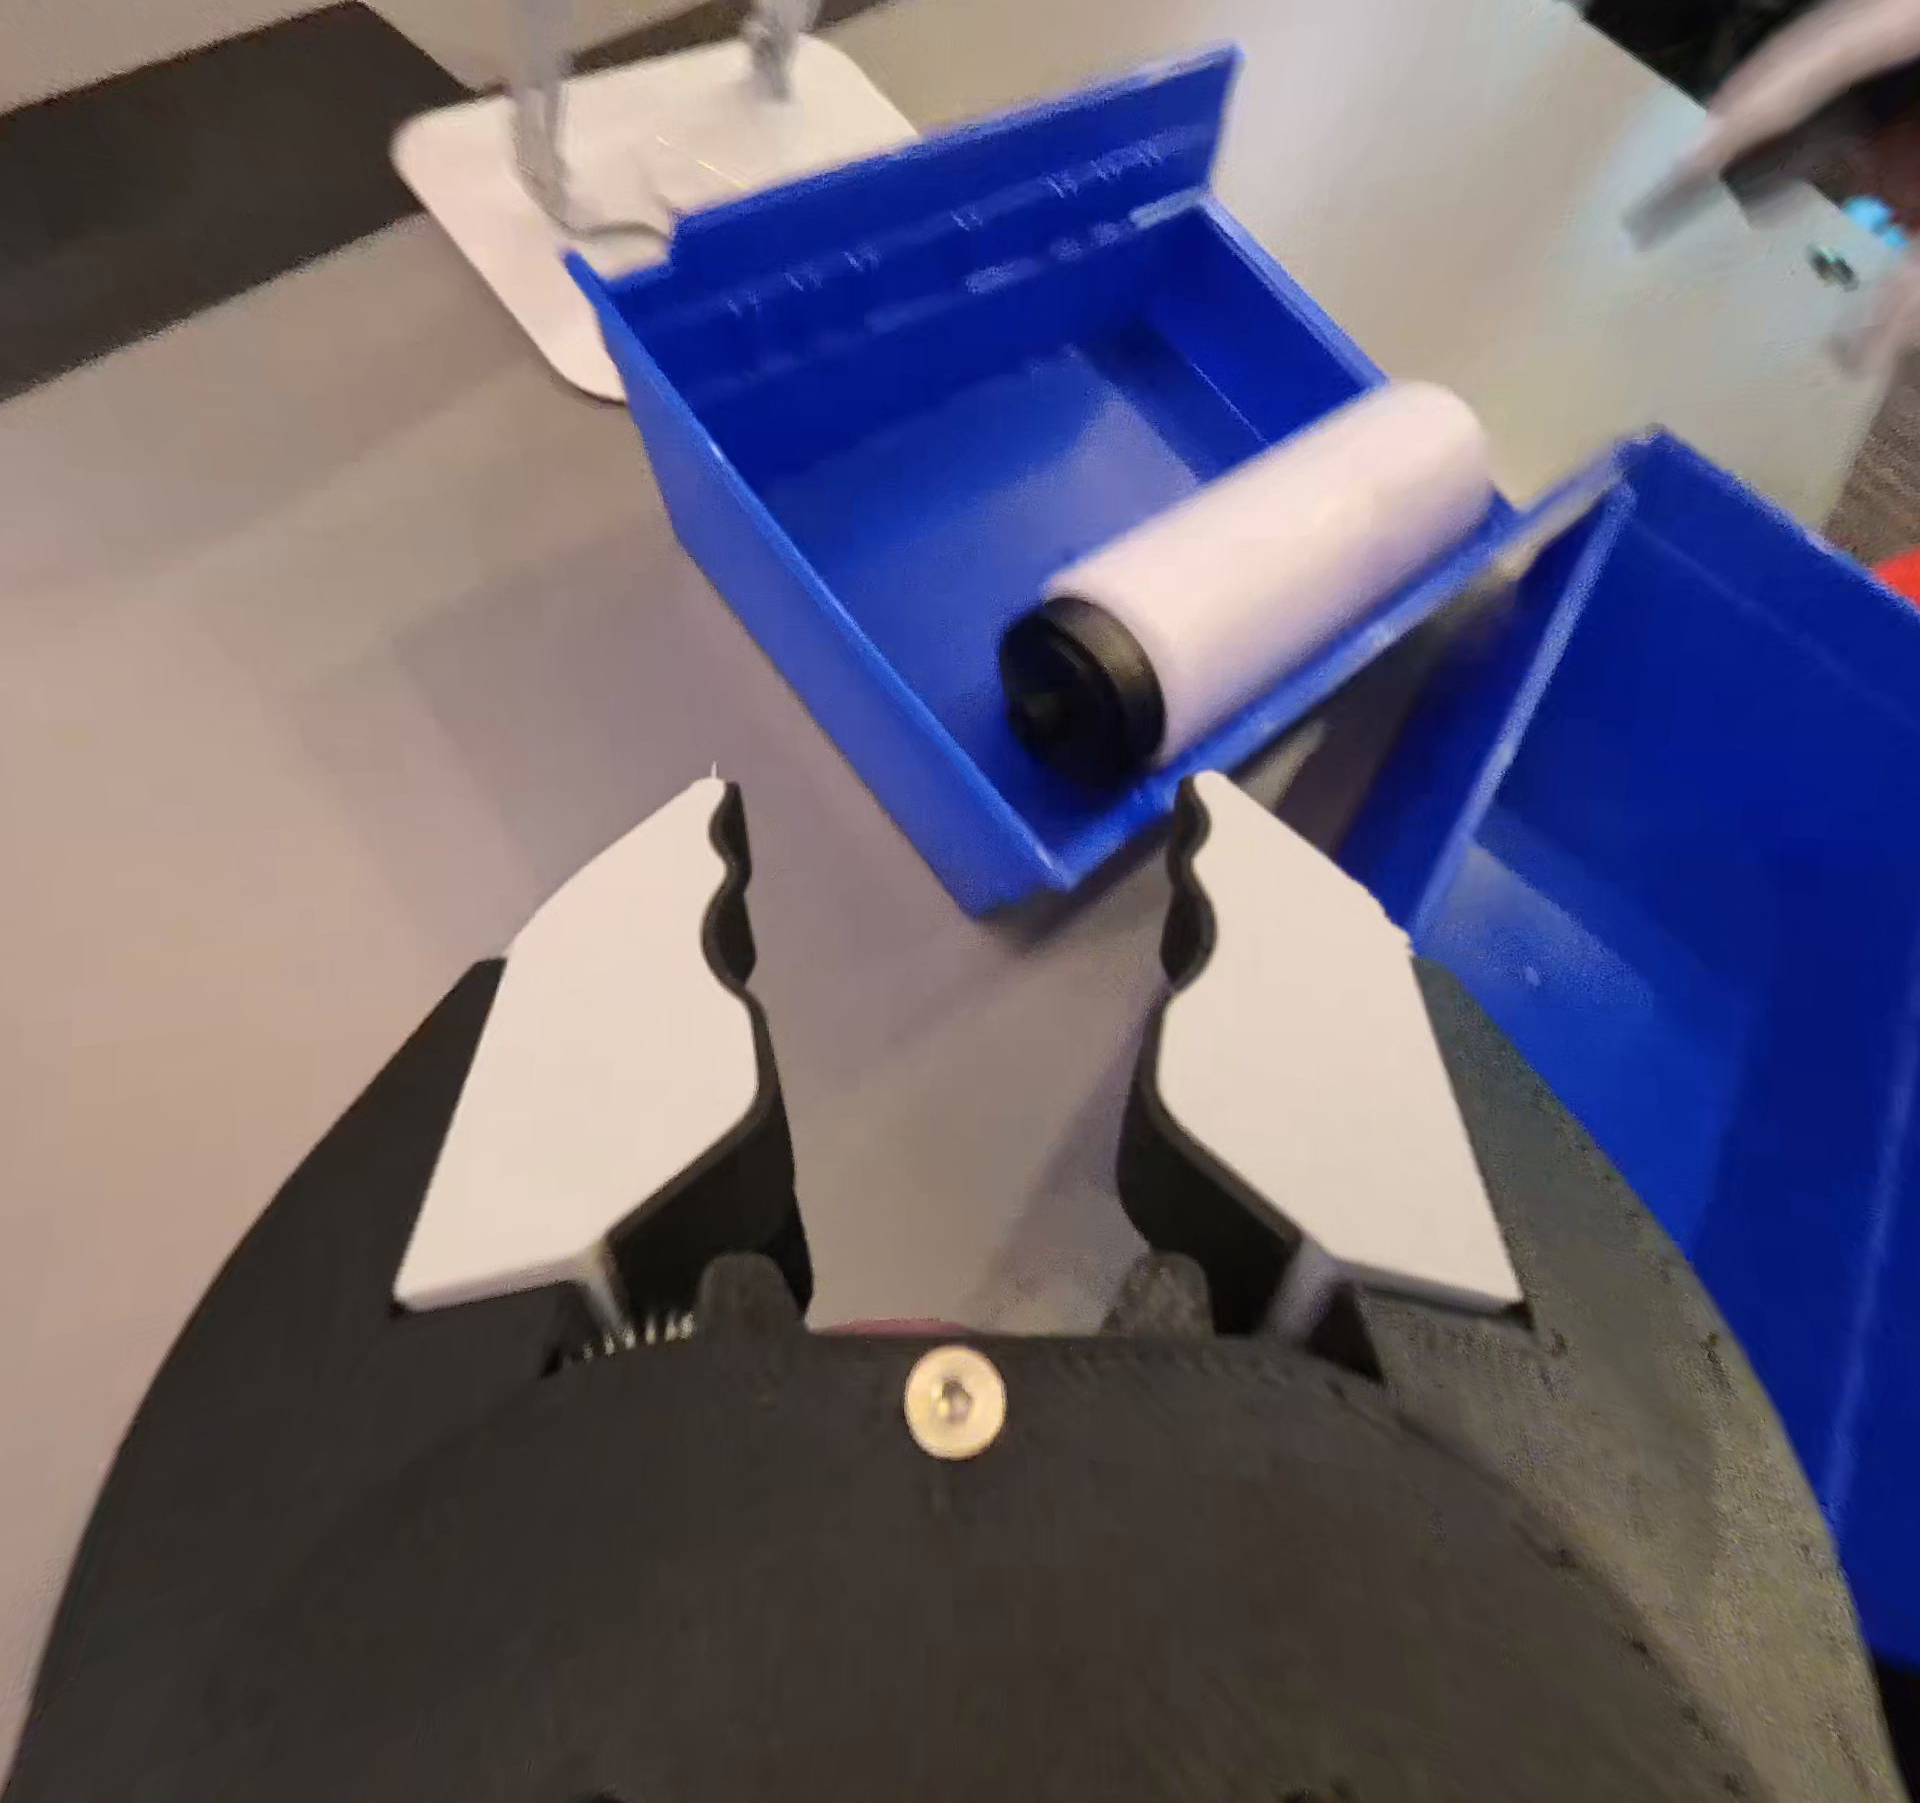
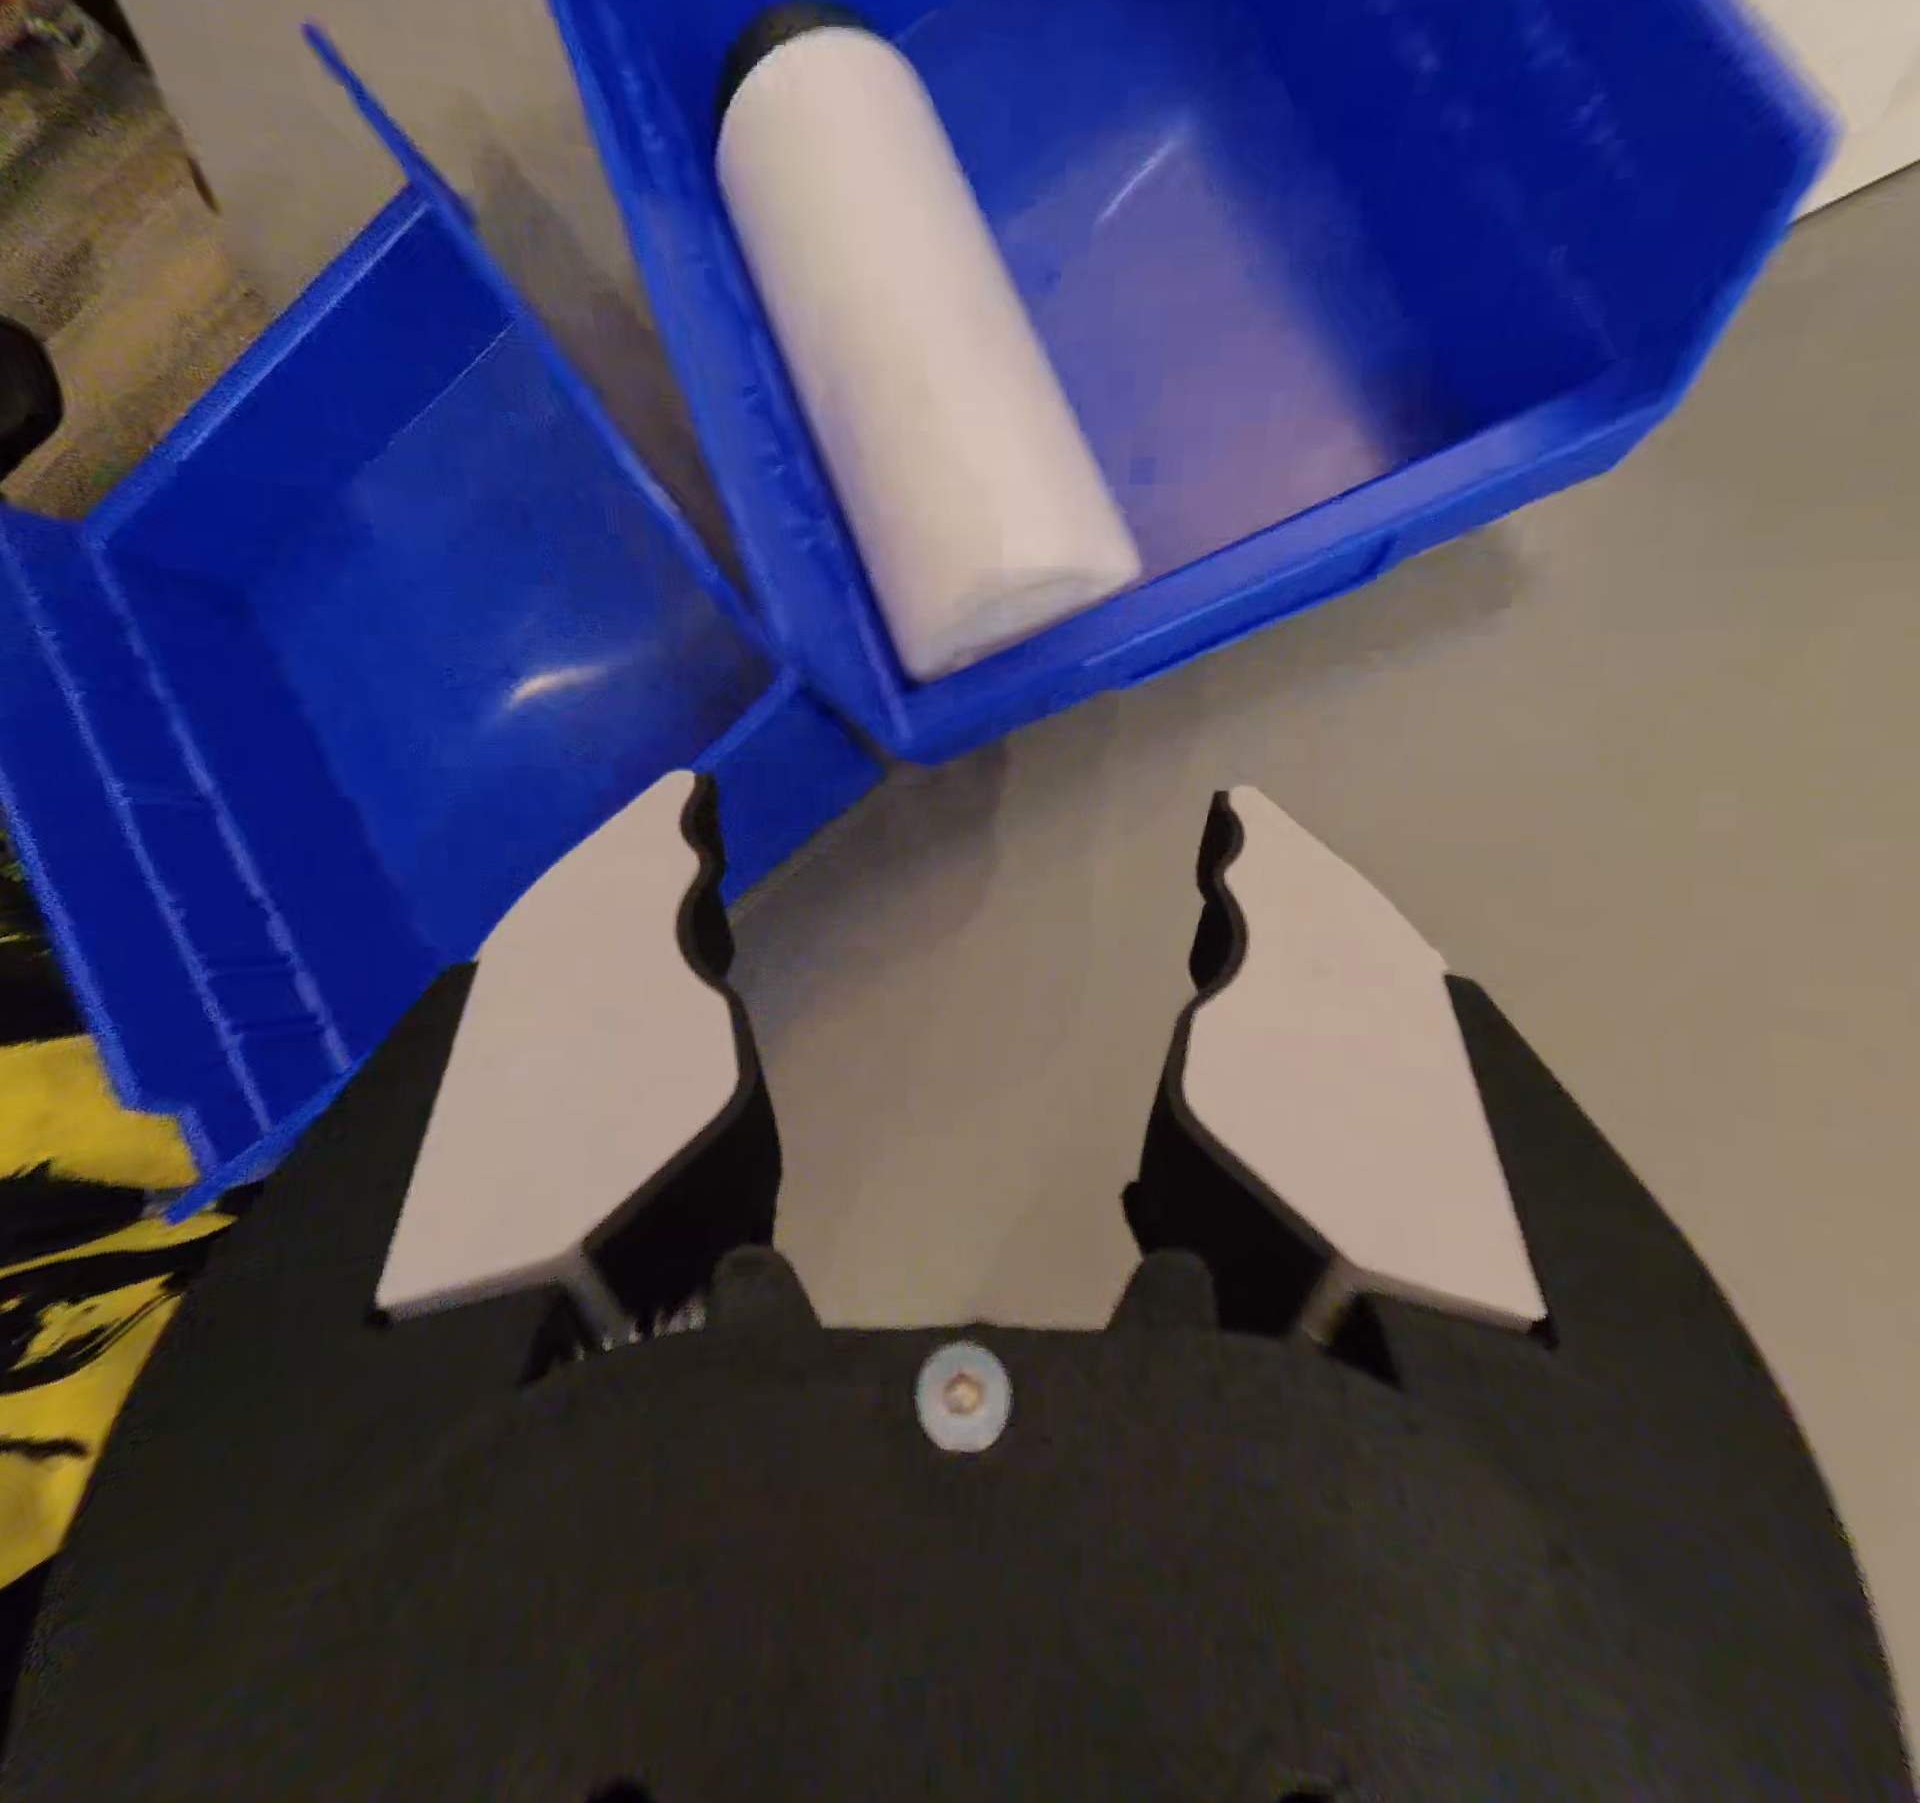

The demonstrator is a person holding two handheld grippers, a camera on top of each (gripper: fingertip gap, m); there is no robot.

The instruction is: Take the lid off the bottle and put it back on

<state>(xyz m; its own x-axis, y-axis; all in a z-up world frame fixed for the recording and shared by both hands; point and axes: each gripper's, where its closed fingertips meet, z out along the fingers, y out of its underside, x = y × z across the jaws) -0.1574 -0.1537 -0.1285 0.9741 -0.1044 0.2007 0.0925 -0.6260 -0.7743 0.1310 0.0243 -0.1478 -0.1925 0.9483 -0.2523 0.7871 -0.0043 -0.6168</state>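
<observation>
A smooth white cylindrical bottle (image 1: pixel 1283 564) lies on its side in a glossy blue plastic bin (image 1: pixel 790 548), pressed along one side wall, its round black lid (image 1: pixel 1081 678) on the end. In the left wrist view the lid end points toward the left gripper (image 1: pixel 961 808), just ahead and slightly right of the jaws; these are spread, holding nothing, with wavy black pads (image 1: pixel 727 880) on pale wedge-shaped fingers. In the right wrist view the bottle's flat base (image 2: pixel 1013 600) faces the right gripper (image 2: pixel 961 803), just beyond the jaws, which are likewise spread and empty.

A second blue bin (image 2: pixel 187 735), empty, sits left of the right jaws, one corner nearly touching the first bin. The rest of the bottle's bin floor is bare beside it, and its rim is low at the front.

The worktop (image 2: pixel 1455 818) is matte grey and bare under both jaws. A white plate-like stand base (image 1: pixel 488 164) rests beyond the bin. Both views are motion-blurred.
</observation>
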